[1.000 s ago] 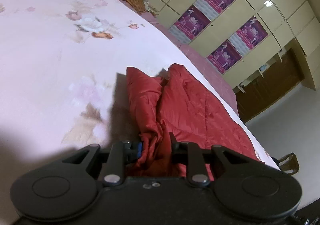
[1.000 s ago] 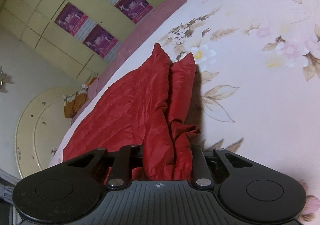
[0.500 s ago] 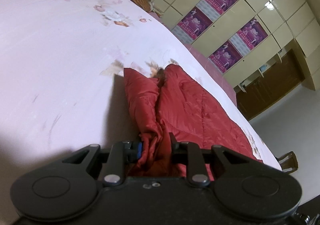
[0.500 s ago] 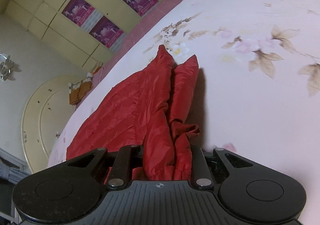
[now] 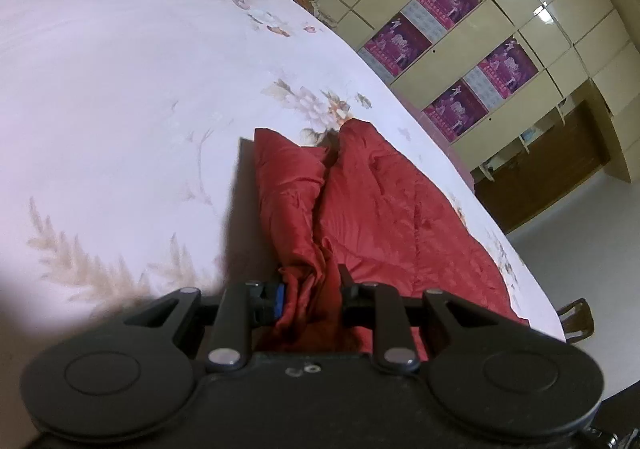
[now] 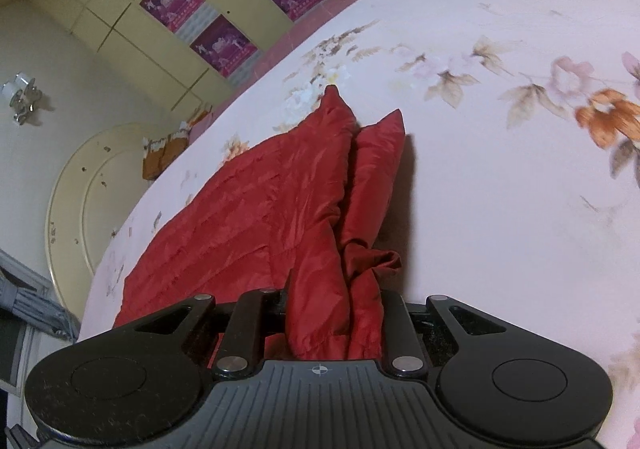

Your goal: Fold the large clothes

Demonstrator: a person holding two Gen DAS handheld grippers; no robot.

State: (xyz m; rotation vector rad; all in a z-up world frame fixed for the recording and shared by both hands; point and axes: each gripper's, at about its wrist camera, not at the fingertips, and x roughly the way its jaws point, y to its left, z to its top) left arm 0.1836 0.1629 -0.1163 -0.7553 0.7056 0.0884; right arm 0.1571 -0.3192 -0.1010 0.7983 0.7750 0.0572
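Observation:
A red quilted garment (image 5: 384, 209) lies stretched over a pale pink flowered bed sheet (image 5: 120, 89). In the left wrist view my left gripper (image 5: 310, 289) is shut on a bunched edge of the red fabric, with the cloth running forward from the jaws. In the right wrist view the same red garment (image 6: 256, 209) spreads to the left, and my right gripper (image 6: 336, 313) is shut on another gathered edge of it. The fabric between the pads hides the fingertips in both views.
The bed sheet (image 6: 500, 169) stretches wide on the outer side of each gripper. Cream cupboard doors with purple posters (image 5: 460, 53) stand beyond the bed. A round cream headboard (image 6: 92, 201) and brown folded items (image 6: 160, 153) sit at the bed's end. Bare floor (image 5: 592, 233) lies past the bed edge.
Both grippers have travelled across the bed with the red garment dragged along; the flower prints on the sheet have slid past. Both grips stay the same.

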